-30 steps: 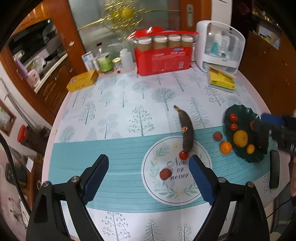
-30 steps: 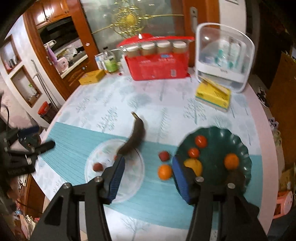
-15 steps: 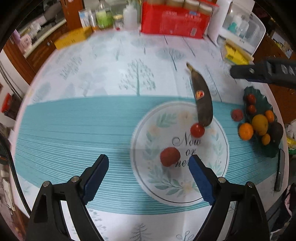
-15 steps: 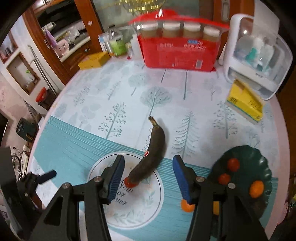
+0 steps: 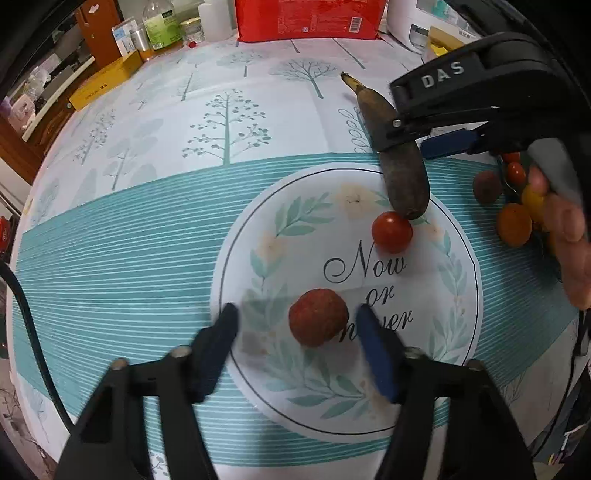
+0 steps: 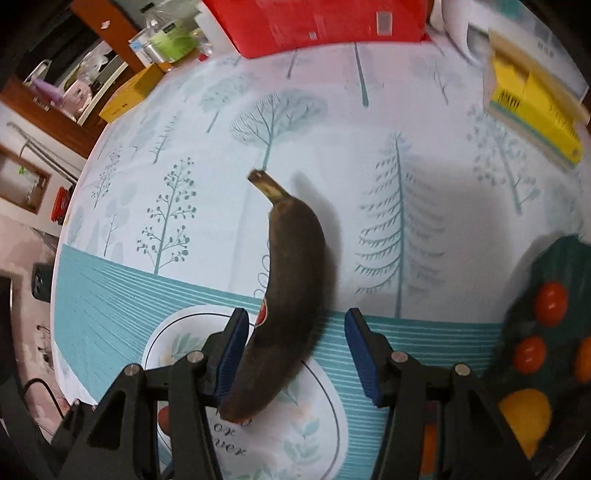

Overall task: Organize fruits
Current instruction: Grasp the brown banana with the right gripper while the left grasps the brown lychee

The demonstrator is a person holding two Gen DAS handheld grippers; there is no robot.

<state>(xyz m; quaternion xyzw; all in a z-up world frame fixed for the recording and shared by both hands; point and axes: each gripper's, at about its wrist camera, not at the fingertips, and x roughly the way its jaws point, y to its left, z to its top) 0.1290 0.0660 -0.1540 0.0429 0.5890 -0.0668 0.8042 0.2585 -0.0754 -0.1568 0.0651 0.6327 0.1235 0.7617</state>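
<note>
A rough red round fruit [image 5: 318,317] lies on the tablecloth's printed circle, between the open fingers of my left gripper [image 5: 297,325]. A cherry tomato [image 5: 392,232] sits beside the tip of a dark overripe banana [image 5: 397,162]. In the right wrist view my right gripper [image 6: 293,339] is open around the lower half of the banana [image 6: 291,295], its left pad close to the skin. The dark green plate [image 6: 554,266] at the right holds tomatoes [image 6: 550,303] and orange fruits [image 6: 526,410]. The right gripper's body [image 5: 472,92] shows over the banana in the left wrist view.
A red box [image 6: 317,22] and bottles [image 5: 162,26] stand at the table's far edge. A yellow box [image 6: 535,110] lies at the far right, another yellow box [image 5: 103,85] at the far left. Loose fruits [image 5: 513,223] lie beside the plate.
Both grippers have moved down and forward. The left one now straddles the red fruit and its fingers have narrowed. The right one has come down around the banana.
</note>
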